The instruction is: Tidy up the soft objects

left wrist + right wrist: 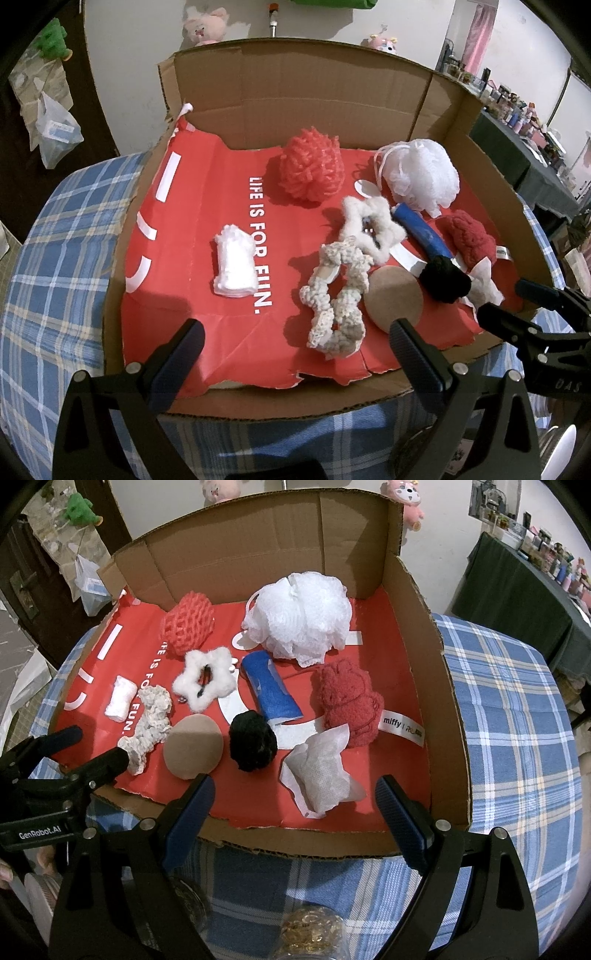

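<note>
Both grippers (pixel 297 341) (pixel 295 794) gape empty — red liner (pixel 229 166) reads "LIFE IS FOR FUN.", tag (pixel 402 731) "miffy".

Each black hand-held gripper (pixel 295 805) has blue-padded fingers (pixel 188 812) and silver screws.

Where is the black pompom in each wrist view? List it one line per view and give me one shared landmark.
Left wrist view: the black pompom sits right of centre, at the near end of the blue roll.
Right wrist view: the black pompom sits near centre, left of the blue roll's near end.
Shared landmark: the round tan pad just left of it.
</note>
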`<state>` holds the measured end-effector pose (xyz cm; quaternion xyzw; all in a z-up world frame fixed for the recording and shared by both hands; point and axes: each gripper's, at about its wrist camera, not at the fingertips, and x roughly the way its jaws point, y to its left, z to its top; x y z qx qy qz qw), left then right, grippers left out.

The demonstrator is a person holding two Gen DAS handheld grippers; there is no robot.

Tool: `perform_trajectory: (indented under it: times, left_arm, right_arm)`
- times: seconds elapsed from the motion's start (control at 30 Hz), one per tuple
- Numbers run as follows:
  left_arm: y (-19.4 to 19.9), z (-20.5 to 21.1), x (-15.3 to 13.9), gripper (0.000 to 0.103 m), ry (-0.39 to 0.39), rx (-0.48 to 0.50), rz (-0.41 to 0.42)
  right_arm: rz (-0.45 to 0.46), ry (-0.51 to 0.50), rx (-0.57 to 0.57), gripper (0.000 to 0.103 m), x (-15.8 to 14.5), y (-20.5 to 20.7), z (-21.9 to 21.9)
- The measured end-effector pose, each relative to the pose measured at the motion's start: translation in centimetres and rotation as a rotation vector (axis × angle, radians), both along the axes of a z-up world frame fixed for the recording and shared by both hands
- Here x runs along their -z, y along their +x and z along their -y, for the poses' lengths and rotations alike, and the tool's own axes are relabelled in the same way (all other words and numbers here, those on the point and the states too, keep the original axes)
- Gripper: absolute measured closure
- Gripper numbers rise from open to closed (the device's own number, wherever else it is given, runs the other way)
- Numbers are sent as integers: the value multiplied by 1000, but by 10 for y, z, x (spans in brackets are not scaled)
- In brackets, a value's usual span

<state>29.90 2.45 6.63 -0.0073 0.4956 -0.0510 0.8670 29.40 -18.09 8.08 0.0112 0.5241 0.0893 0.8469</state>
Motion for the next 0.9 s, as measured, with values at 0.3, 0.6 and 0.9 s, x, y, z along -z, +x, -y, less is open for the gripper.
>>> perform_trajectory:
  times: [0.3,0.6,0.9]
  left_arm:
    - [-10,-7,-13,1,-44,-28,62]
    - [-51,-29,-63,1,-28,-63,214]
    - [-148,-33,-112,0,-11,-60,450]
  right_arm:
    - [10,34,-21,14,-3,2,0]
    - [103,22,-5,14,-39,-19,8]
    - [342,34,-31,3,-111,-109,14]
